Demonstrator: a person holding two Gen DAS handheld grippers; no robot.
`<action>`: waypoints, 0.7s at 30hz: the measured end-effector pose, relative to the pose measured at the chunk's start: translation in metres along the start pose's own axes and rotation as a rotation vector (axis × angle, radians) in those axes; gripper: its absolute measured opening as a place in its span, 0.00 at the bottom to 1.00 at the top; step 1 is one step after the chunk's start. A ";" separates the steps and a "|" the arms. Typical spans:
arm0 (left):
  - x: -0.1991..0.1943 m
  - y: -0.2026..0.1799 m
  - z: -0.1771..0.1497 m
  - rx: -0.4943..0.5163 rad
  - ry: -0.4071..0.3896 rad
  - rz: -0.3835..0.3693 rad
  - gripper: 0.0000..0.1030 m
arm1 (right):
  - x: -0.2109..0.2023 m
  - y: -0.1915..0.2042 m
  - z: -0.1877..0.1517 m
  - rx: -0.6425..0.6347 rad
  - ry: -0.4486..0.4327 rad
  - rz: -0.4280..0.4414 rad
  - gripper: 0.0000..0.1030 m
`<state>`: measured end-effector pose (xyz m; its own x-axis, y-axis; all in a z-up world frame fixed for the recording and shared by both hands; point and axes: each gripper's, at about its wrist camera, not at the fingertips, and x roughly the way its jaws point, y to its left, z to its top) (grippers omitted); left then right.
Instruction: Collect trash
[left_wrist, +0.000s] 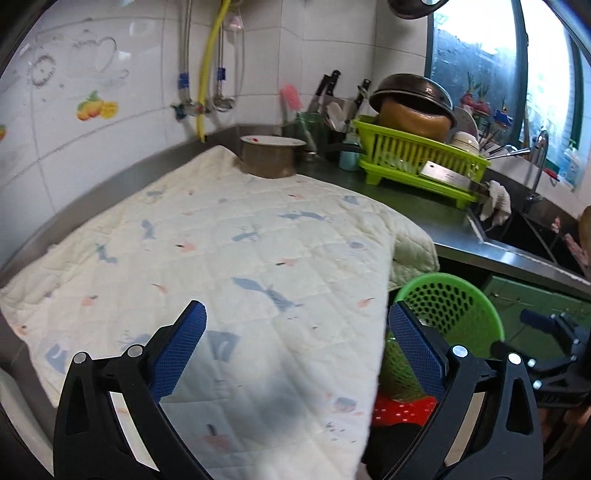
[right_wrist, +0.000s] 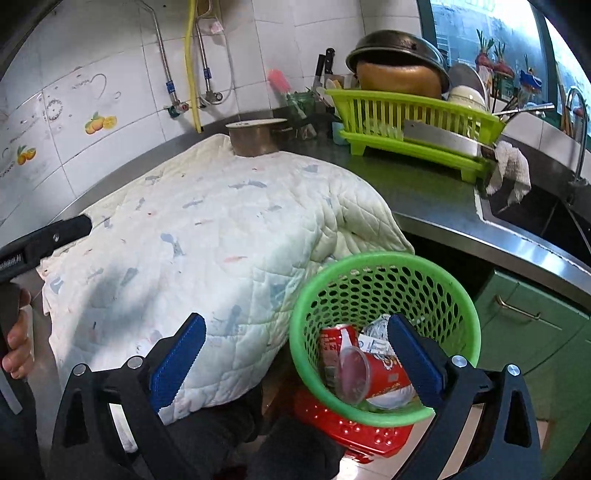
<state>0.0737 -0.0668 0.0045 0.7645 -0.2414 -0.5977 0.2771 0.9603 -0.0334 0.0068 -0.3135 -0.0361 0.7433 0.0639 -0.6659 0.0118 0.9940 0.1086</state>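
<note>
- My left gripper (left_wrist: 297, 354) fills the bottom of the left wrist view; its jaws stand wide and hold nothing, and its blue ribbed pads (left_wrist: 181, 354) hang above the white quilted cloth with blue and pink prints (left_wrist: 221, 251).
- My right gripper (right_wrist: 295, 363) sits at the bottom of the right wrist view, also with wide jaws and nothing between them. Its left pad is over the hanging edge of the cloth, its right pad over the mouth of the round green perforated plastic basket (right_wrist: 373, 266).
- The basket is in the lower right part of both views, just beside the cloth's edge and below the counter level. It rests on a red perforated plastic object (right_wrist: 354, 432).
- The trash lies inside the basket: a red drink can (right_wrist: 332, 343), a clear plastic cup (right_wrist: 352, 373), a red paper cup with print (right_wrist: 388, 373) and a crumpled silver wrapper (right_wrist: 375, 326).
- At the left edge of the right wrist view I see the black body of the left gripper, pointing to the right and upward, and the fingers of the person's hand (right_wrist: 16, 343) around its handle.
- On the far right of the left wrist view the right gripper shows from the side, beside the basket.
- At the upper middle, a brown tape roll (left_wrist: 269, 162) stands on the far end of the cloth; a lime green plastic dish rack (left_wrist: 417, 158) is to the right on the steel counter (left_wrist: 458, 236).
</note>
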 end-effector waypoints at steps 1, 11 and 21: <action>-0.004 0.001 -0.001 0.011 -0.008 0.016 0.95 | -0.002 0.003 0.001 -0.003 -0.007 -0.005 0.93; -0.034 0.023 -0.011 0.004 -0.063 0.060 0.95 | -0.016 0.021 0.003 0.008 -0.065 -0.036 0.93; -0.049 0.029 -0.027 0.006 -0.084 0.085 0.95 | -0.028 0.033 0.000 0.024 -0.099 -0.008 0.93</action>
<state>0.0286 -0.0230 0.0116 0.8312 -0.1707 -0.5290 0.2127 0.9769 0.0189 -0.0136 -0.2821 -0.0138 0.8056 0.0457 -0.5907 0.0330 0.9920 0.1218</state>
